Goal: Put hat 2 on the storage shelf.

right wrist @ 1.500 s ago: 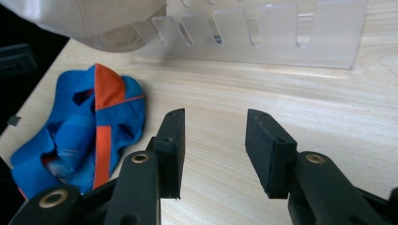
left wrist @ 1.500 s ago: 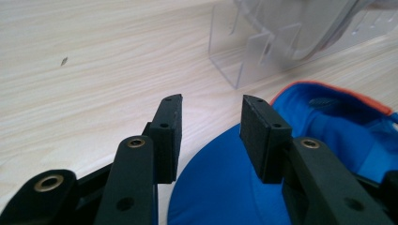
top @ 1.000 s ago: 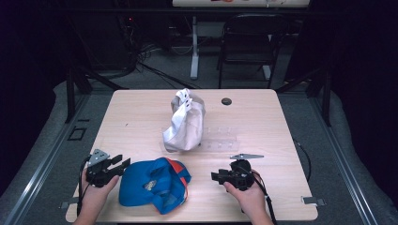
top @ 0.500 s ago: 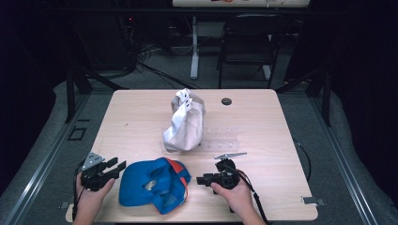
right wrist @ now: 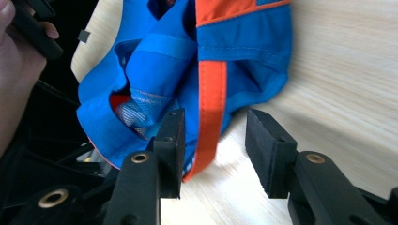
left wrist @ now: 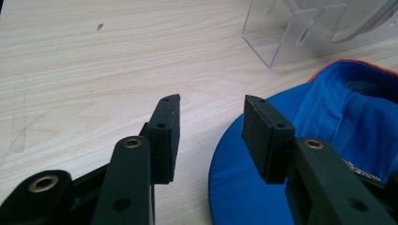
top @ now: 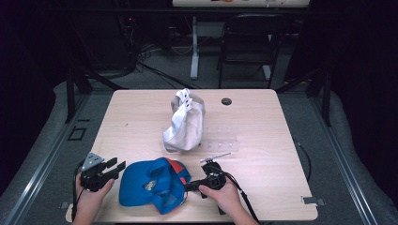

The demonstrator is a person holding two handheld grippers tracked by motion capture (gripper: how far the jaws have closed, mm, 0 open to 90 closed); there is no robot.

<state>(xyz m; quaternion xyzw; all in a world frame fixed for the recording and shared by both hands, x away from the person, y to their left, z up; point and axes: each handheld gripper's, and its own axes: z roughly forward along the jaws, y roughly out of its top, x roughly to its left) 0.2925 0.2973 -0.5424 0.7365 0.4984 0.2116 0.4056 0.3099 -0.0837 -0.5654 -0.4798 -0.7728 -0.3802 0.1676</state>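
Near the front edge of the table [top: 263, 140], a blue cap [top: 152, 185] with orange trim lies upside down, its open inside facing up, between the person's two hands. Just beside the cap's left side, the left gripper [top: 115, 166] rests in the left hand [top: 91, 192], pointing across the table toward the cap. In the left gripper view its fingers [left wrist: 166, 136] stand apart with nothing between them; one is over bare wood and the other over the cap's blue brim [left wrist: 244, 187], without pressing on it.

On the cap's other side, the right gripper [top: 190, 186] is held in the right hand [top: 225, 194] and points left at the cap's rear edge. In the right gripper view the fingers [right wrist: 270, 150] are parted, and the orange strap [right wrist: 211, 103] at the back of the cap hangs down between them; the pads do not squeeze it, though the left finger sits close against the blue fabric [right wrist: 155, 61].

Farther back, near the table's middle, a beige cap [top: 185, 122] sits on a clear plastic stand [top: 220, 140], well apart from the blue cap. A small dark round object [top: 226, 101] lies toward the far edge.
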